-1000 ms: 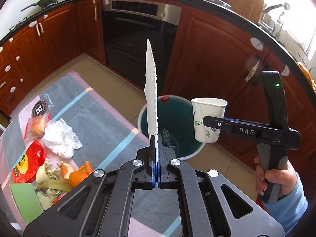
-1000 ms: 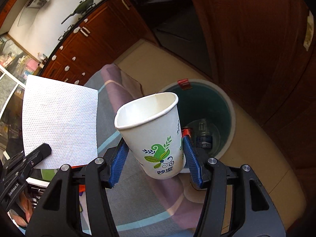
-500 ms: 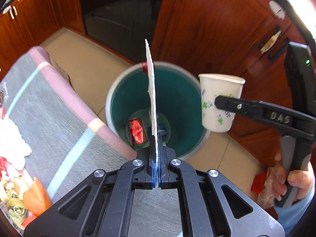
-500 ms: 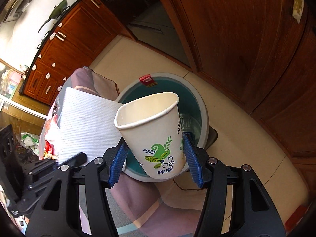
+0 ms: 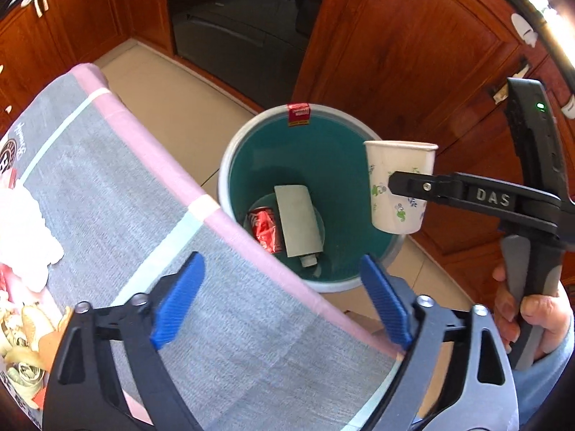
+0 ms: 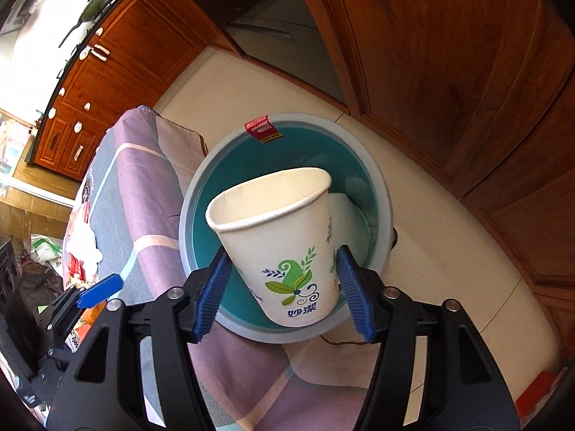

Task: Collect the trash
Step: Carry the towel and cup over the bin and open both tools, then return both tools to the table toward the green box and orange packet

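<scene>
A white paper cup with a green leaf print stands between the blue pads of my right gripper, over the teal bin. The jaws are opening and a thin gap shows at each pad. In the left wrist view the cup hangs over the bin's right rim. My left gripper is open, its jaws opening wide with nothing between them. The white paper towel lies at the bottom of the bin beside a crushed red can.
A grey and pink tablecloth covers the table left of the bin. On it lie a crumpled white tissue and orange peels. Wooden cabinets and an oven stand behind. A hand holds the right gripper.
My left gripper has opened and the paper towel has dropped into the bin. Both grippers sank closer to the bin. The right gripper's pads have spread slightly off the cup.
</scene>
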Demonstrator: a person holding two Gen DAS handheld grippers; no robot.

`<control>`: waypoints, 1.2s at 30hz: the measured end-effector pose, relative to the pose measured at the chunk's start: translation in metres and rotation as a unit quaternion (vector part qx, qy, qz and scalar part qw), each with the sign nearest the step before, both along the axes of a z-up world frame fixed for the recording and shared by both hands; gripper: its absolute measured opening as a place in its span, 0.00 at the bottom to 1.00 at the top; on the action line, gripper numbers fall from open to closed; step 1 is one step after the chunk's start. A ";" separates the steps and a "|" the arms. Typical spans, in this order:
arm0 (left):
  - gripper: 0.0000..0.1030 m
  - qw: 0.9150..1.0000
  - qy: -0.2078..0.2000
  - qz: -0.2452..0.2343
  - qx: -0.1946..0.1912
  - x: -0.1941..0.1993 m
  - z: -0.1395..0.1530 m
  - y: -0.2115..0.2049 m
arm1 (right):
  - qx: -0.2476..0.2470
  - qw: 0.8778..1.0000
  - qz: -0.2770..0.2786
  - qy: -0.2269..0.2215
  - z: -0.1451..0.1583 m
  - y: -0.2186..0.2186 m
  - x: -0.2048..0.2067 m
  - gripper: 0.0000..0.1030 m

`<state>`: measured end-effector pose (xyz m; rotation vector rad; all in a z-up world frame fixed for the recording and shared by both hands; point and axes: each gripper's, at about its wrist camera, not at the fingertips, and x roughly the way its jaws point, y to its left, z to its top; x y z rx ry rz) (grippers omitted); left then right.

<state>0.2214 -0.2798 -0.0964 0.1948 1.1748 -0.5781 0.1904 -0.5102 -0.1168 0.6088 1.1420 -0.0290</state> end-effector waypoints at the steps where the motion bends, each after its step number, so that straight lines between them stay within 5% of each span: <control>1: 0.90 1.000 -0.001 0.001 -0.002 -0.001 0.001 0.002 | 0.004 1.000 0.000 0.004 -0.002 0.001 0.001 0.74; 23: 0.93 0.999 -0.009 0.027 -0.030 -0.016 0.030 0.038 | -0.030 0.999 0.003 0.031 0.018 0.030 -0.011 0.83; 36: 0.95 0.994 -0.050 0.094 -0.034 -0.060 0.065 0.123 | -0.047 0.997 0.065 0.002 0.057 0.110 -0.031 0.83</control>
